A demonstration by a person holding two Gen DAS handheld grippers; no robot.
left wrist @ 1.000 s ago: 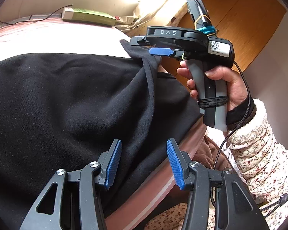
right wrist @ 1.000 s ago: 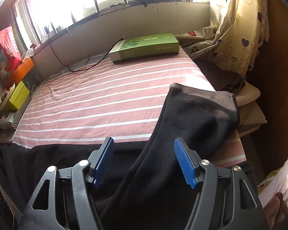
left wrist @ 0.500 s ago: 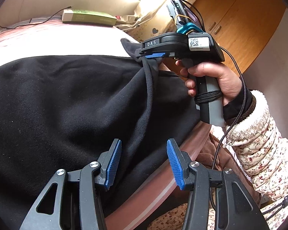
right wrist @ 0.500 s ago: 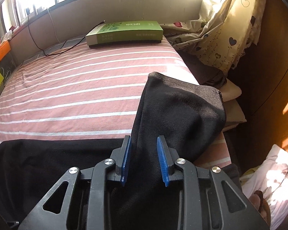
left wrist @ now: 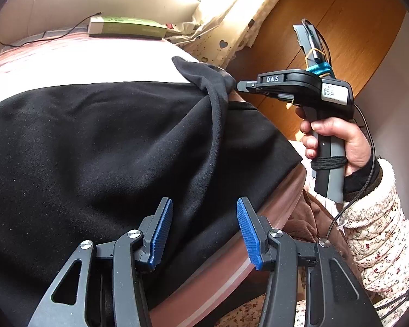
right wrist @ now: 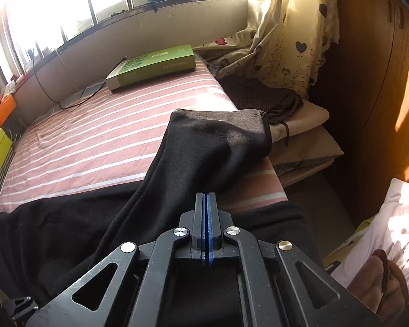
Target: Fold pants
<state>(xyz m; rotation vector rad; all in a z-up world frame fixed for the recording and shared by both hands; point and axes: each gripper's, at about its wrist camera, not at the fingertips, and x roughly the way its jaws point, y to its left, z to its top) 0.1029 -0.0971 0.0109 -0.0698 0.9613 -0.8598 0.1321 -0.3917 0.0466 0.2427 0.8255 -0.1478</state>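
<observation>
Right hand-held gripper (right wrist: 206, 199) clenched on pants (right wrist: 204, 147) edge, just closed; left hand-held gripper (left wrist: 204, 234) released. Lift slow twd 12 o'clock over bed (right wrist: 81, 141), keep fabric taut.

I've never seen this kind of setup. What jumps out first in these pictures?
The black fleece pants sprawl over the near edge of the pink striped bed. The right gripper, held in a hand, has just closed its jaws, pinching a raised fold of the pants. A flat green box lies at the bed's far end under the window.

Pants (right wrist: 204, 147) lie on the bed (right wrist: 95, 141); box (right wrist: 152, 64) behind (by the window).
</observation>
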